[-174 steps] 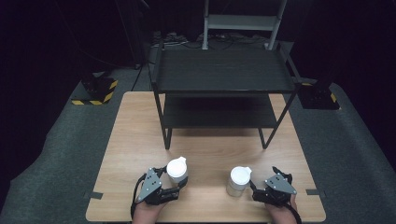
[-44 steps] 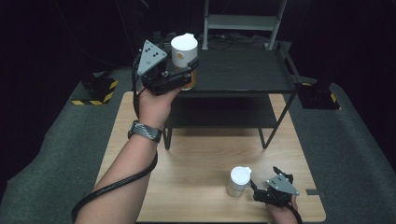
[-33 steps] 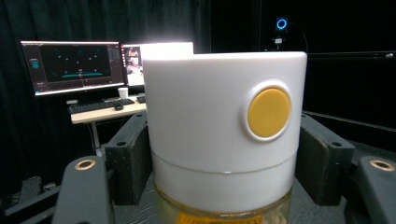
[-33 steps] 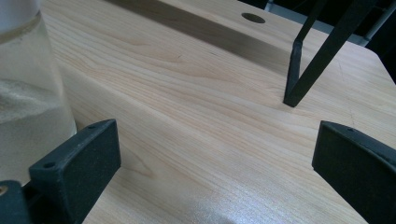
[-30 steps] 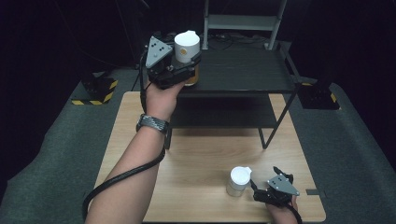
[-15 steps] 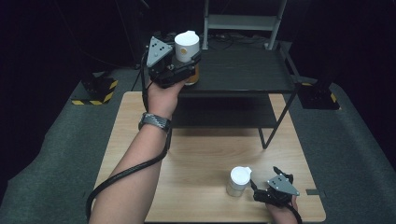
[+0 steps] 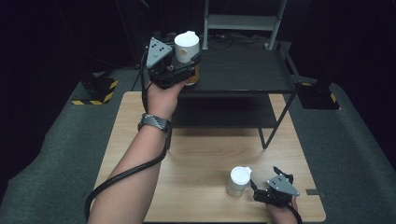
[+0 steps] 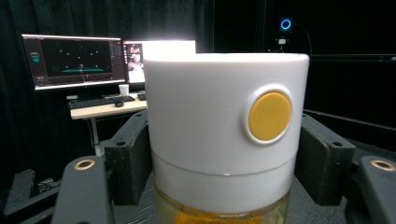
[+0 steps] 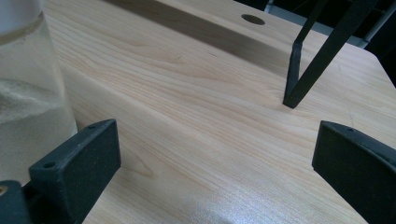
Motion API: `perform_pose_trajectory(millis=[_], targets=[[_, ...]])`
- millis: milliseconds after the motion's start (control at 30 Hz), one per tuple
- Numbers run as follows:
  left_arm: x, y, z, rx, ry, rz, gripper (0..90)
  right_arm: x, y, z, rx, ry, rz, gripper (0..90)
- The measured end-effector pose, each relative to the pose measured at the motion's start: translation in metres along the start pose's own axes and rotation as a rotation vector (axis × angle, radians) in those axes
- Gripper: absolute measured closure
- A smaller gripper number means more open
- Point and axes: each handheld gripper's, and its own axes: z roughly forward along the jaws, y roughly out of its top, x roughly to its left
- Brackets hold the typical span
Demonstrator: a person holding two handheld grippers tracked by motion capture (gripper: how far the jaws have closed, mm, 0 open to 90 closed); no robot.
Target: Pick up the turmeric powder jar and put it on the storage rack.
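My left gripper (image 7: 184,65) held the jar (image 7: 187,52) upright above the shelf (image 7: 243,70) at its left edge. My right gripper (image 7: 273,189) rested open on the table (image 7: 205,154), just beside the second jar (image 7: 238,180).

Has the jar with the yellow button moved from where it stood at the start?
Yes. The left gripper carried the jar from the table's near edge up to the black shelf's top left corner.

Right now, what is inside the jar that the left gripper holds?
Below the white lid, the clear jar shows an orange-yellow filling. The lid and the left gripper cover the rest, so how full it is cannot be seen.
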Motion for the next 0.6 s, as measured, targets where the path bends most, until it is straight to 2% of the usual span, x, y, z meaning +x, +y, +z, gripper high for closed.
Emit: perform_pose_trajectory(millis=[167,400,600], targets=[[-0.001,0.001,0.0,0.007,0.004,-0.008,27.8,0.0,0.0,0.0,0.0,0.001,0.002,0.5],[-0.007,0.001,-0.003,0.019,0.033,-0.002,10.7,0.0,0.0,0.0,0.002,0.001,0.001,0.5],[-0.007,0.001,-0.01,0.005,0.024,-0.006,0.4,0.001,0.001,0.0,0.003,-0.002,-0.002,0.5]])
